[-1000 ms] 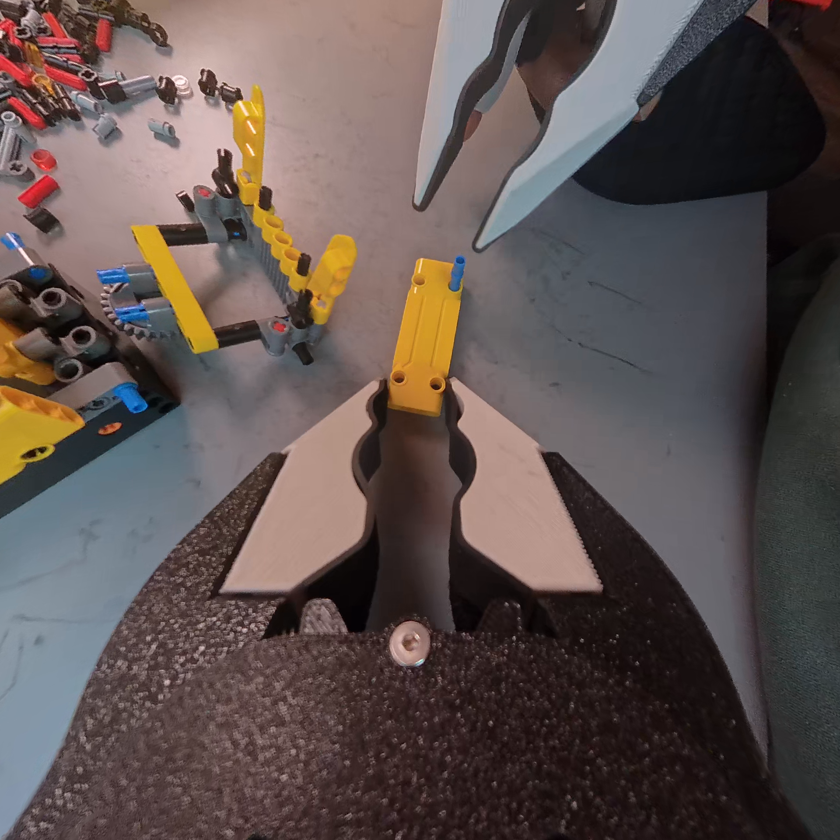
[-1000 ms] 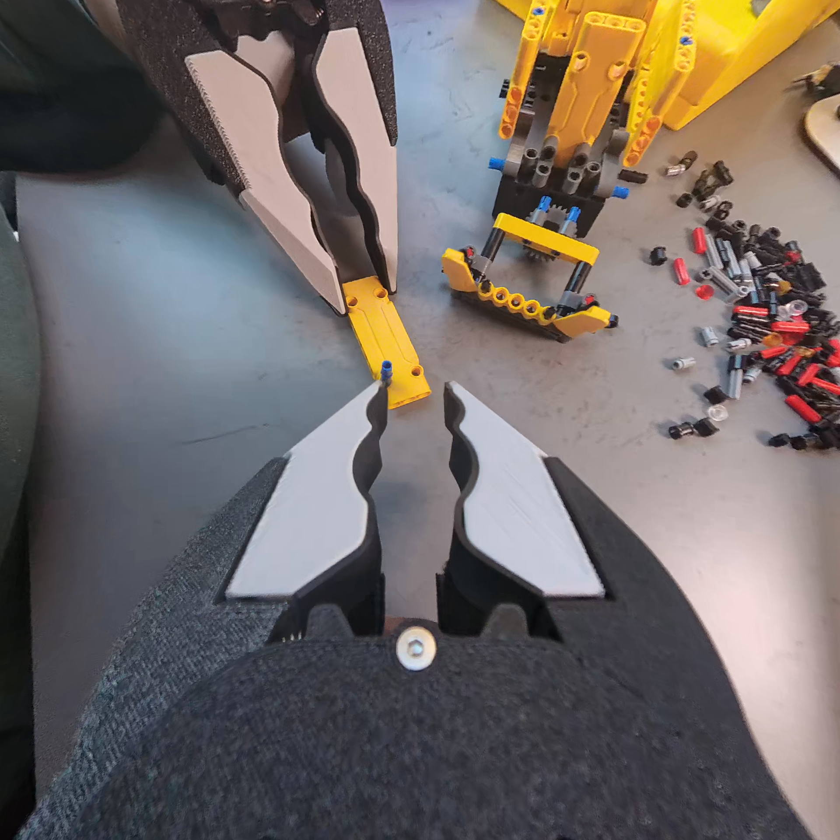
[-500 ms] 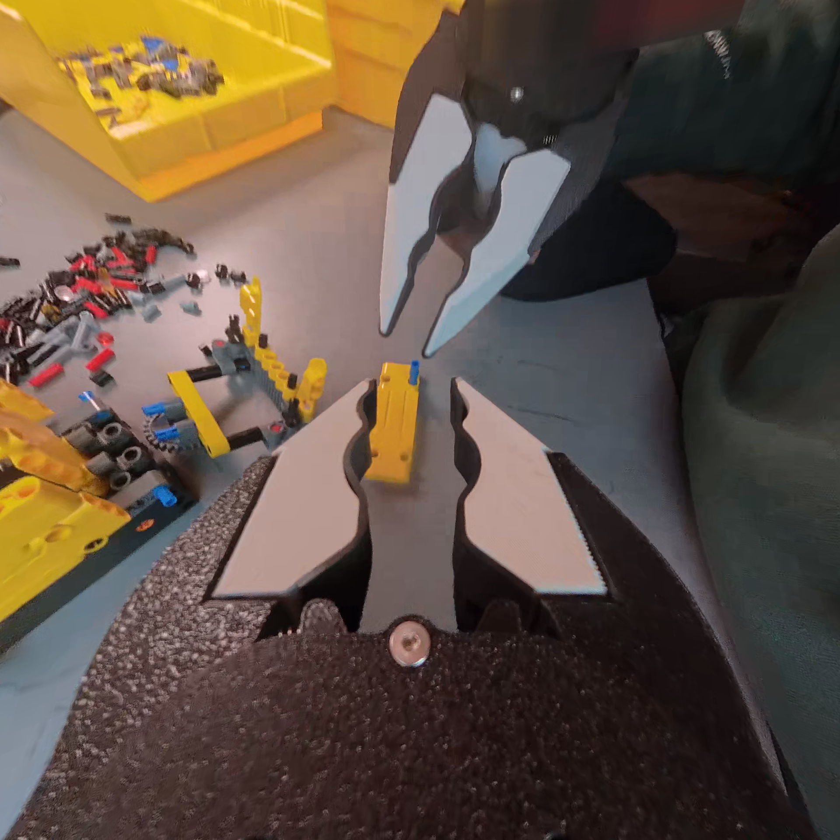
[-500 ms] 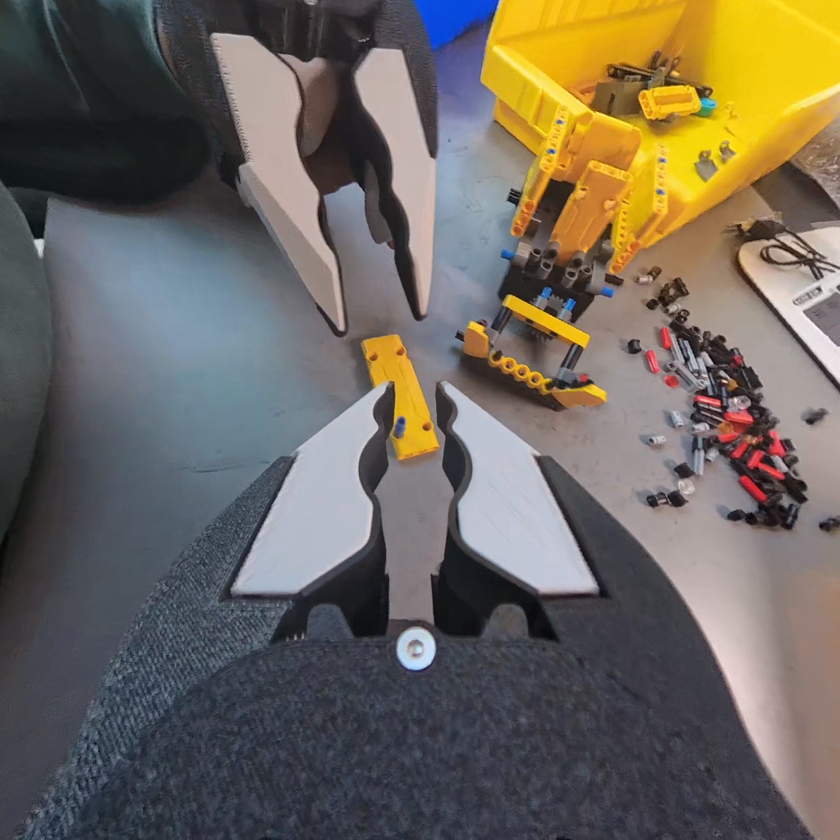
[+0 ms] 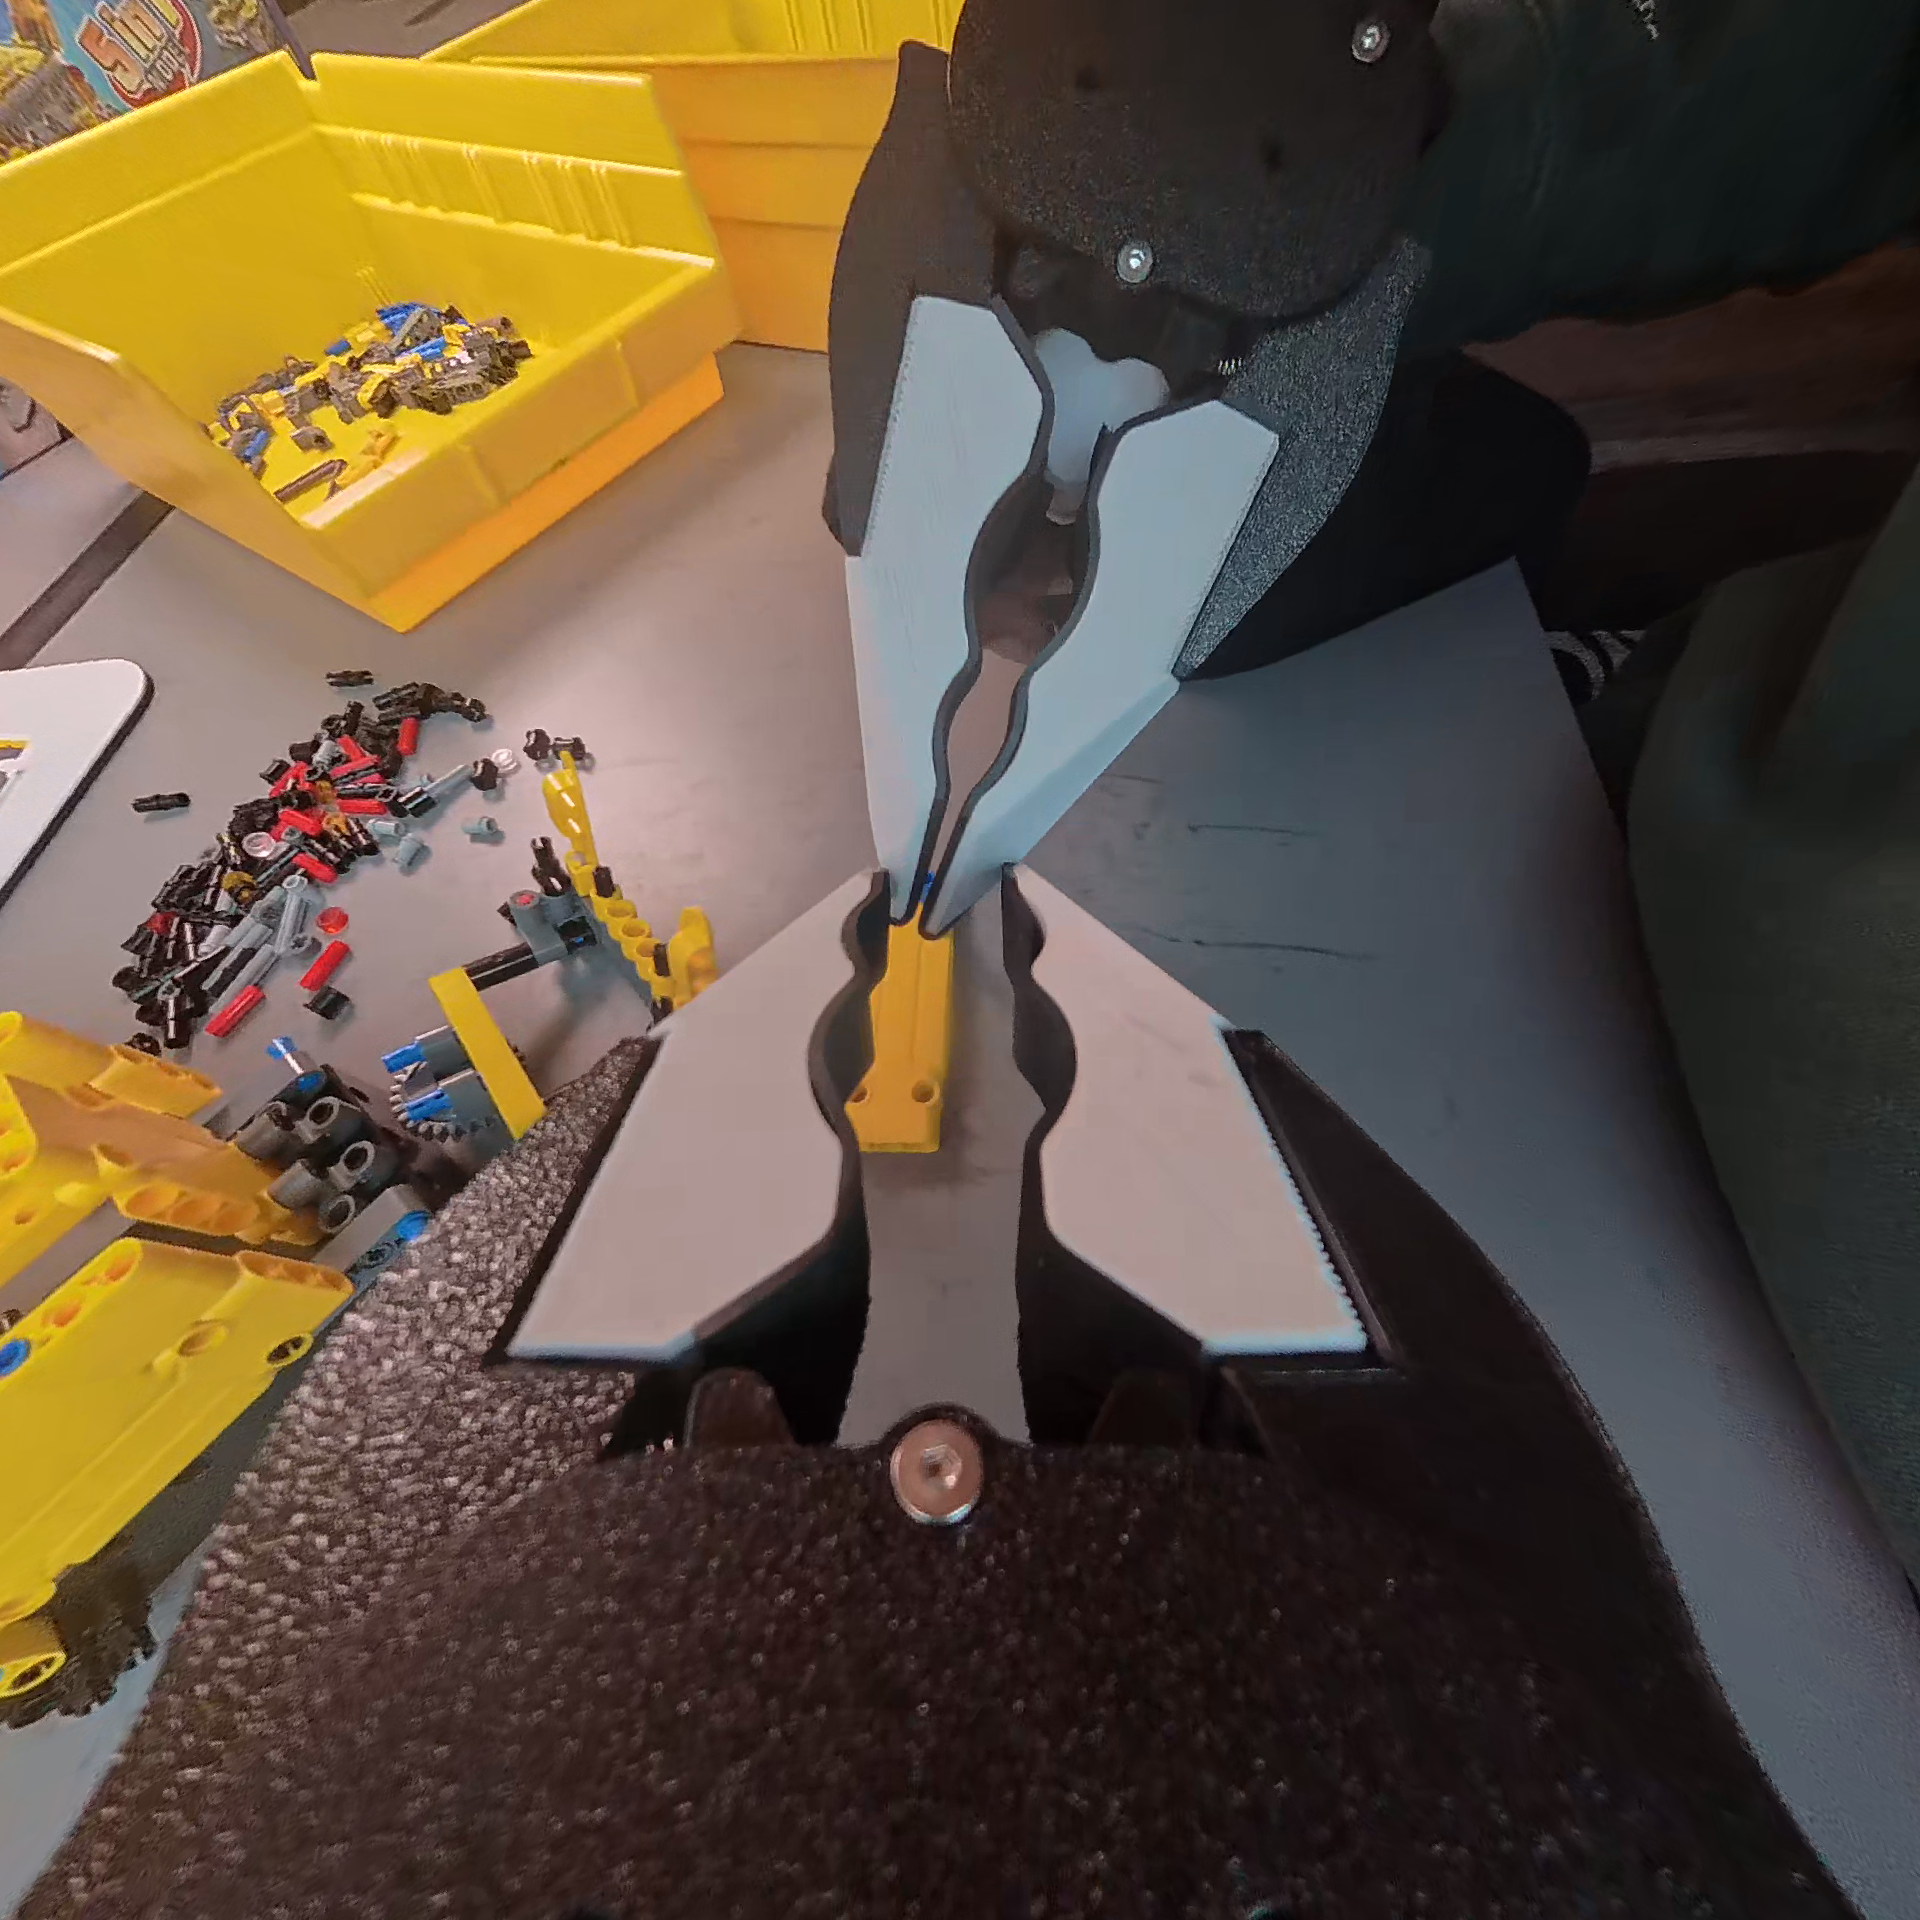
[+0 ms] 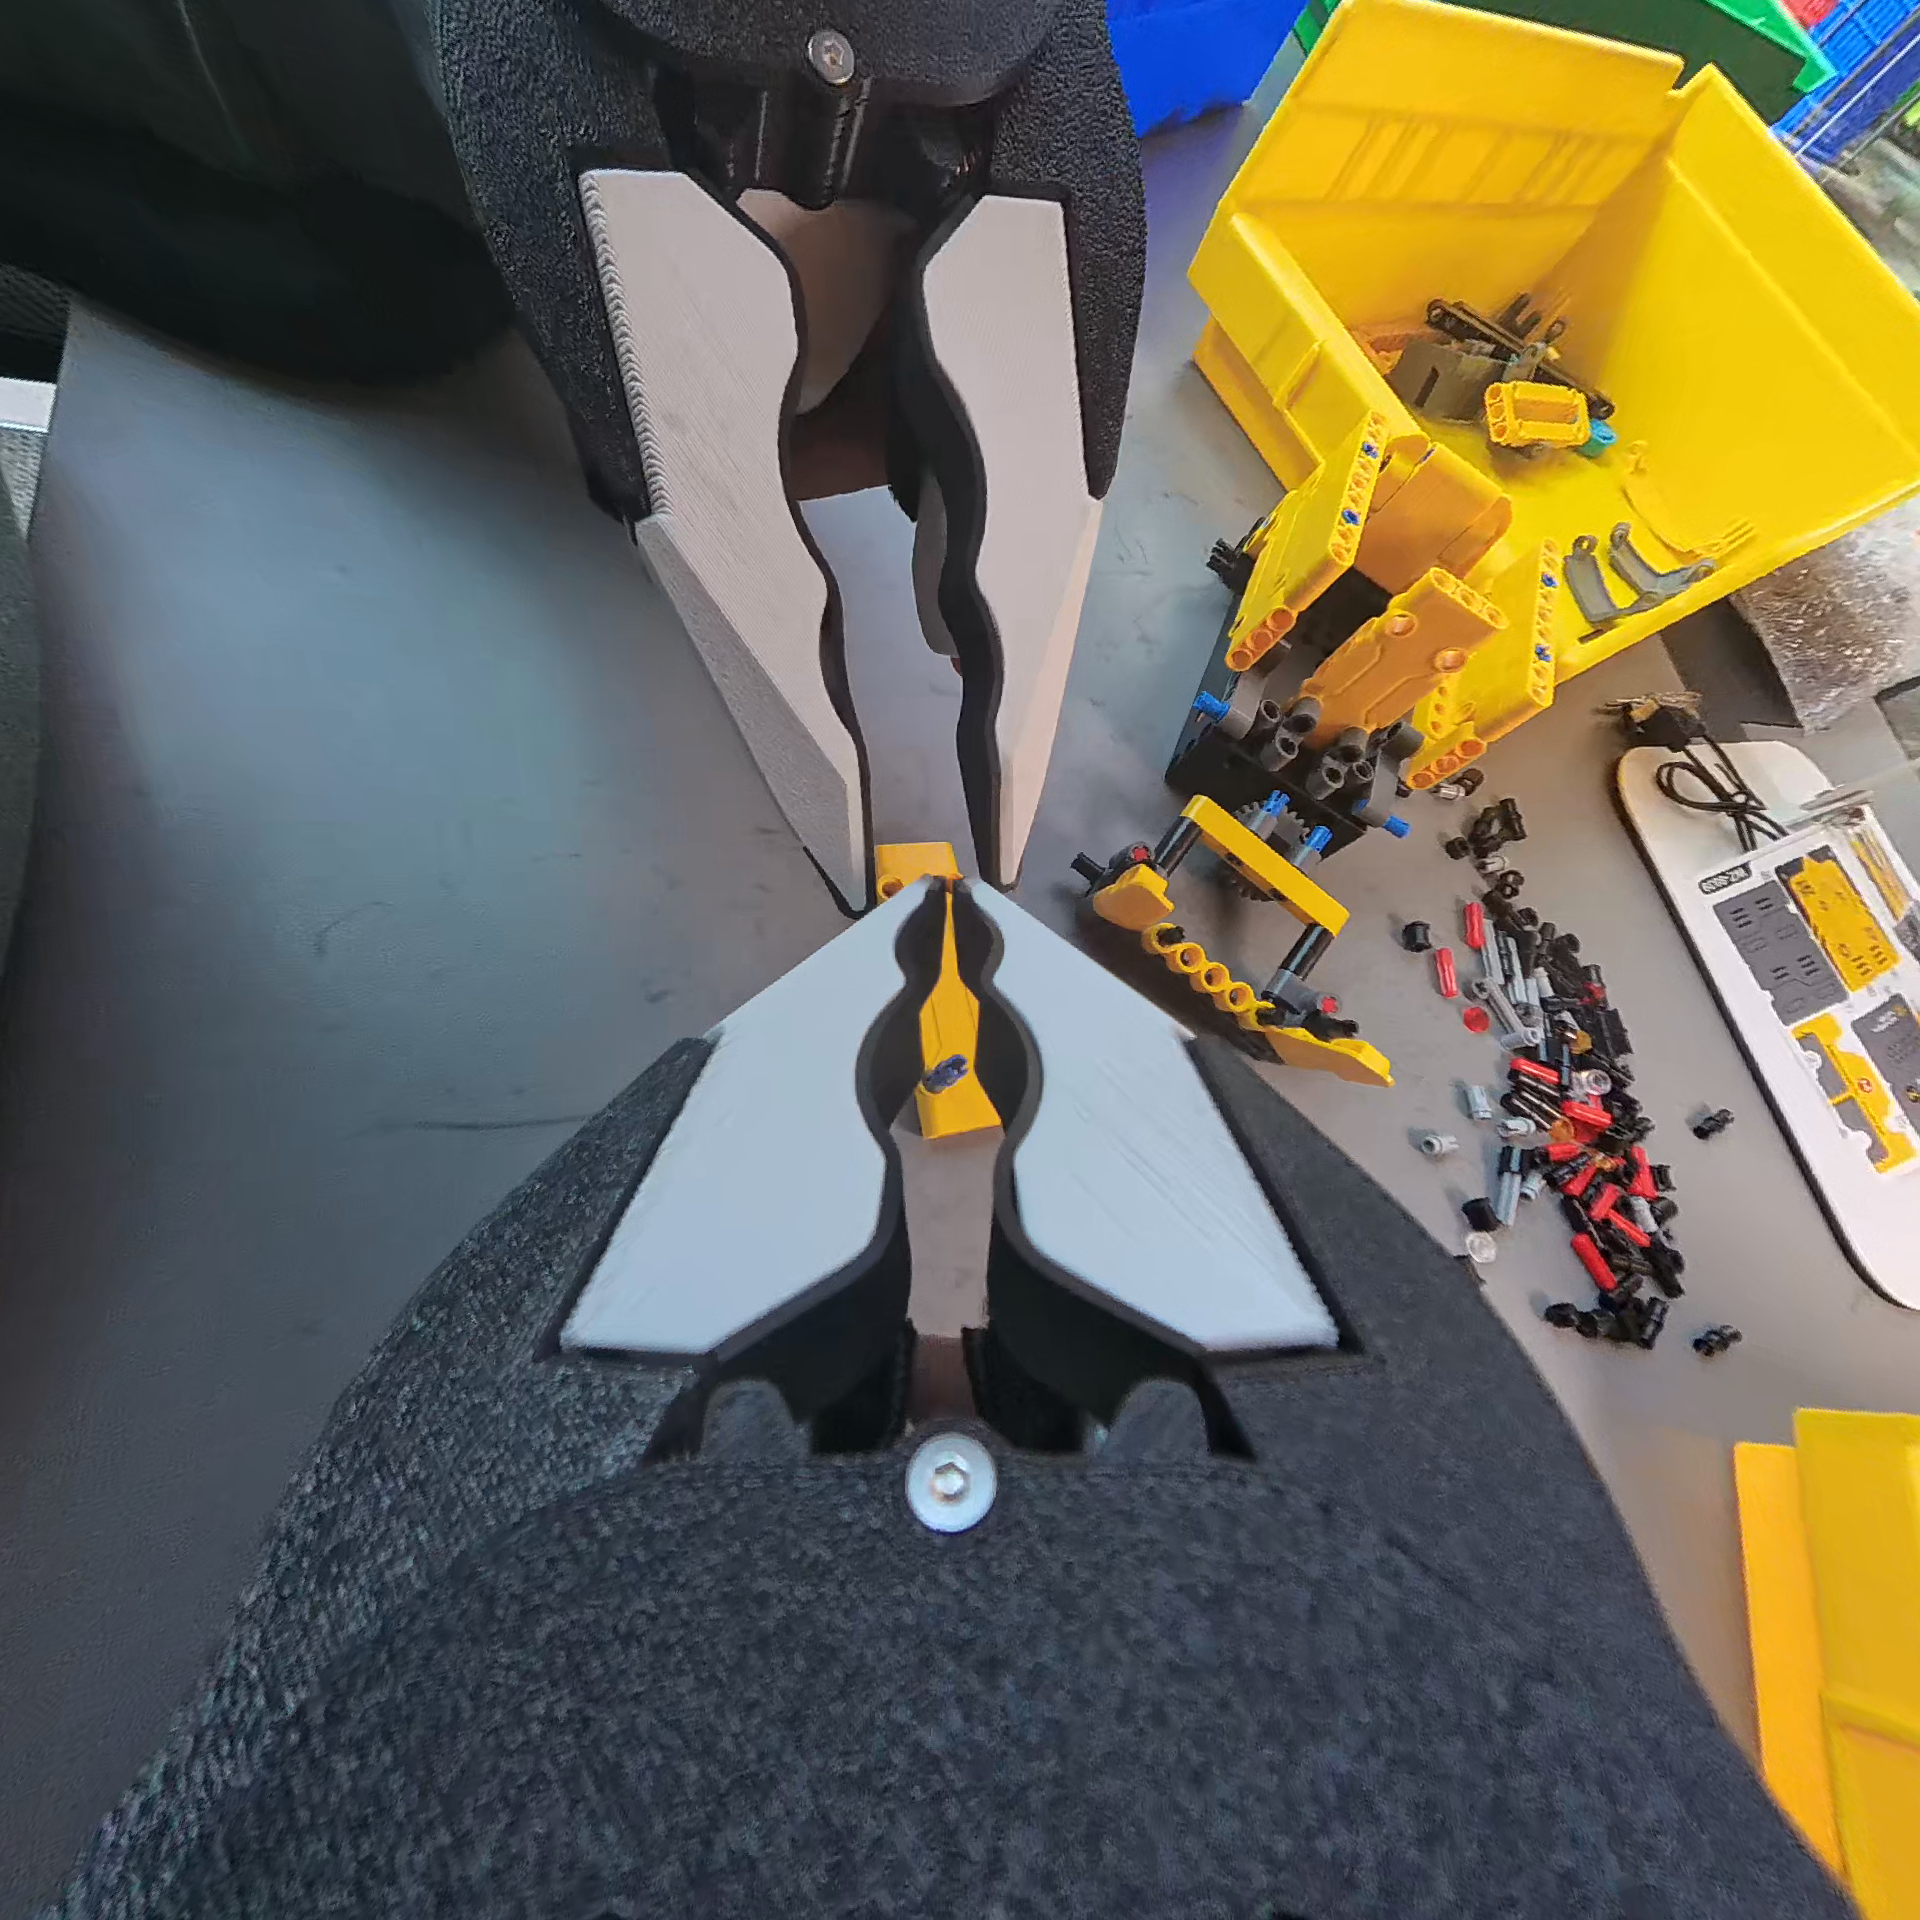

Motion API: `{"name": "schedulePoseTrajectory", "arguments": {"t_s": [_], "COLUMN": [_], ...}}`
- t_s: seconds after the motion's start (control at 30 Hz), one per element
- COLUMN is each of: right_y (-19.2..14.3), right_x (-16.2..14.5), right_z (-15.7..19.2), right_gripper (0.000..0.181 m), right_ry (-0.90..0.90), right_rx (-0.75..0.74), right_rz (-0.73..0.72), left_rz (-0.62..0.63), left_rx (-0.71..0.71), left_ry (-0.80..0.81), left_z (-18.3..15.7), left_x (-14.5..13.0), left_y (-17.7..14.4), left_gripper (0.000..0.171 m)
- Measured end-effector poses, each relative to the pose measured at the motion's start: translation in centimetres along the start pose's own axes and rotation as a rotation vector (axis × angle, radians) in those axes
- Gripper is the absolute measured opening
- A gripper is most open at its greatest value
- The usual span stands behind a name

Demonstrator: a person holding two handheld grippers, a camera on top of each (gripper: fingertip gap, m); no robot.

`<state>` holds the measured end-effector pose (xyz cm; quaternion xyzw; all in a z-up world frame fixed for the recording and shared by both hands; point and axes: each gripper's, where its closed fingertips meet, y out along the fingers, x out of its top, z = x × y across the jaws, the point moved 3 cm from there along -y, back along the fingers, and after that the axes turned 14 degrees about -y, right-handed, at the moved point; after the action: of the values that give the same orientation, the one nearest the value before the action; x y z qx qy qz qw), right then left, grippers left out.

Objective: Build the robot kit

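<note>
The right gripper (image 6: pixel 940 883) has its jaws drawn in until the tips nearly meet, and they pinch a long yellow plastic piece (image 5: pixel 902 1039). The left gripper (image 5: pixel 940 894) faces it head-on from the other side. Its jaws stand apart, one on each side of the piece, with a clear gap on at least one side, and they hold nothing.

The piece runs lengthwise along the line that joins the two grippers, so its long axis lies along the fingers of both rather than across them. One end points into the throat of the left jaws, and the other sits back in the hollow of the right jaws. A small blue pin (image 6: pixel 943 1070) sticks out of that end.

In the right wrist view the piece looks narrow, as if turned on its edge. In the left wrist view more of its face shows, so I cannot be sure how it is tilted, or whether it rests on the table (image 5: pixel 1299 935) or is just off it.

All this is on the bare stretch of table near the edge where the person's dark clothing shows. Farther in lie a small yellow and grey frame (image 5: pixel 582 935), a heap of small black and red parts (image 5: pixel 281 810) and a yellow bin (image 5: pixel 582 343).
</note>
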<state>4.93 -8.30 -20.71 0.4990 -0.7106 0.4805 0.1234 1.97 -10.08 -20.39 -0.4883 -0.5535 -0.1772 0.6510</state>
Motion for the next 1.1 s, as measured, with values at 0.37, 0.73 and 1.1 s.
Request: {"name": "schedulePoseTrajectory", "arguments": {"t_s": [0.37, 0.73, 1.1], "right_y": [0.45, 0.51, 0.75], "right_x": [-0.20, -0.12, -0.50], "right_z": [-0.29, -0.50, -0.59], "right_gripper": [0.000, 0.000, 0.000], "right_ry": [-0.121, -0.344, -0.395], "right_rx": [-0.099, -0.238, -0.295], "right_rz": [0.079, 0.137, 0.165], "left_rz": [-0.003, -0.034, -0.036], "left_rx": [0.037, 0.063, 0.092], "left_ry": [-0.001, 0.015, 0.031], "left_z": [0.50, 0.72, 0.98], "left_x": [-0.15, 0.13, -0.01], "left_y": [0.15, 0.09, 0.36], "left_gripper": [0.021, 0.022, 0.022]}}
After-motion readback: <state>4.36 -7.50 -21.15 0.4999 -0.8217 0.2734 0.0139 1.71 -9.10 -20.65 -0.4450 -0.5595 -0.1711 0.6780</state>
